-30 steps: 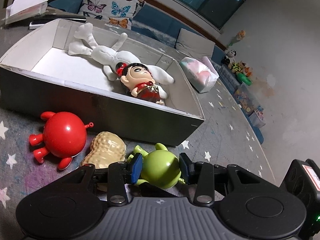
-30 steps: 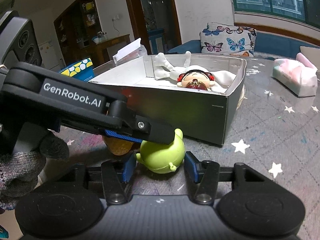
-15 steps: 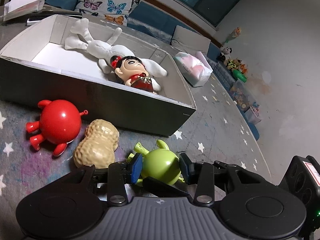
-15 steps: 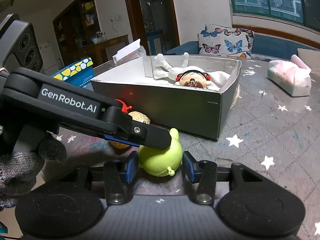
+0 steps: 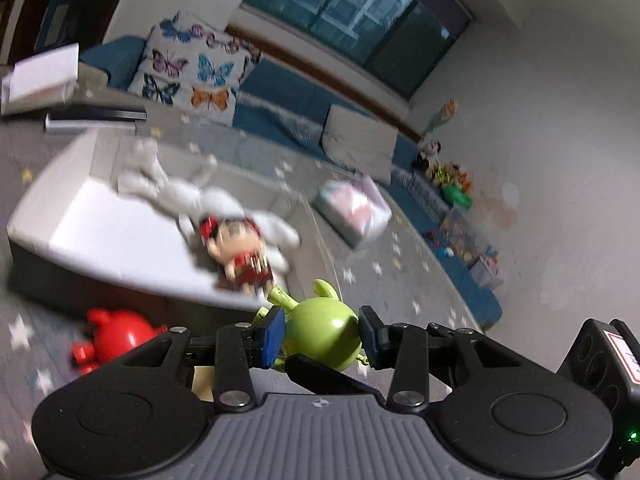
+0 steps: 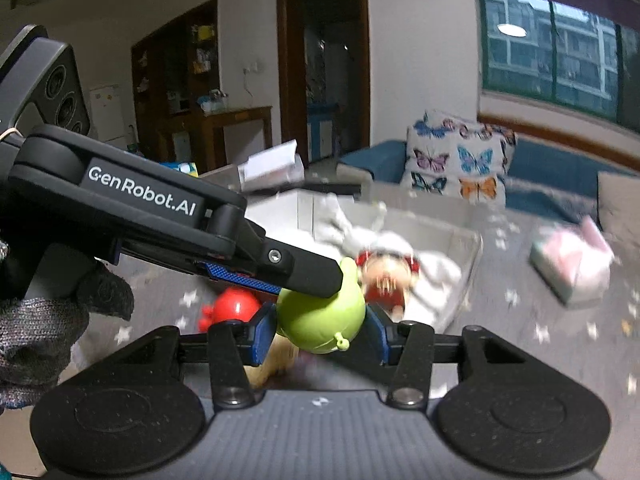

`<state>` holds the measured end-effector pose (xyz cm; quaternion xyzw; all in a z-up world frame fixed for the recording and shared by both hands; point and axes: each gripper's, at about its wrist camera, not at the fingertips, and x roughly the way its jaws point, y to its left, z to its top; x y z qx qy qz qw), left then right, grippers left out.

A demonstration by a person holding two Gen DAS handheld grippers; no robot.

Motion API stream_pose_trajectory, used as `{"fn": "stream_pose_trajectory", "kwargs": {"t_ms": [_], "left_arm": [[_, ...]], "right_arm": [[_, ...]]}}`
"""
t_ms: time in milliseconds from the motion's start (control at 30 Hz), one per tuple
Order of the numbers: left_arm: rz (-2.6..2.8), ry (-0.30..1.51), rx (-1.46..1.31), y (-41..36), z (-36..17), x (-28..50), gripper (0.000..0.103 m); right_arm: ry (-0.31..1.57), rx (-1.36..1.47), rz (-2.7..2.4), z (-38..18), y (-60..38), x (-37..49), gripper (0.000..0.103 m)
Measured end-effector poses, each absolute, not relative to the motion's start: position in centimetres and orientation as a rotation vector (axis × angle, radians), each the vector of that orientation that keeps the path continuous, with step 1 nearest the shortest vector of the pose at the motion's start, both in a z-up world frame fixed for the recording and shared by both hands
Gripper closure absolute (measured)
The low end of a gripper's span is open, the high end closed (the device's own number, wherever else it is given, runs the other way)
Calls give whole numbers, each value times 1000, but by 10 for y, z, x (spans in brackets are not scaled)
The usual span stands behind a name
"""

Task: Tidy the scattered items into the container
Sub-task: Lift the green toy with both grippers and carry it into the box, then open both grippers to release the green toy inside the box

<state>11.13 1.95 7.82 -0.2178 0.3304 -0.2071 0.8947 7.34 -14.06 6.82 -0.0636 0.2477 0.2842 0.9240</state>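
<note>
Both the left gripper (image 5: 320, 336) and the right gripper (image 6: 320, 330) clamp the green alien toy (image 5: 322, 338), held just short of the gray box's (image 5: 120, 240) near wall; the box lies straight ahead.

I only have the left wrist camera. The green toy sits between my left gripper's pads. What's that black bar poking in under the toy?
Observer: A finger of the right gripper. The right wrist view shows its blue pads flanking the green toy on both sides.
Operator: Is it gripping too?
Observer: Cannot tell. The pads sit right at the toy's sides. That view also shows one finger of the left gripper lying across the toy's top.
Operator: Who's holding the left one?
Observer: A grey-gloved left hand, wrapped around its handle.
</note>
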Motion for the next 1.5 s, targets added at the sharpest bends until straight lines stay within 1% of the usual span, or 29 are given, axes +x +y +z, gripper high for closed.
{"fn": "stream_pose_trajectory", "kwargs": {"t_ms": [167, 300, 533, 767, 1033, 1333, 1500], "left_arm": [[-387, 647, -466, 39, 90, 139, 59], [-348, 657, -490, 59, 87, 167, 59], [-278, 744, -559, 93, 59, 219, 59], [-249, 825, -631, 113, 29, 253, 59], [-249, 863, -667, 116, 13, 261, 59], [-231, 866, -670, 117, 11, 257, 61], [-219, 858, -664, 121, 13, 250, 61]], "right_arm": [[485, -156, 618, 83, -121, 108, 55], [516, -164, 654, 85, -100, 145, 55], [621, -198, 698, 67, -63, 204, 54], [727, -234, 703, 39, -40, 241, 54], [832, -267, 686, 28, -29, 264, 54], [856, -304, 684, 24, -22, 262, 54], [830, -308, 685, 28, -23, 257, 53]]}}
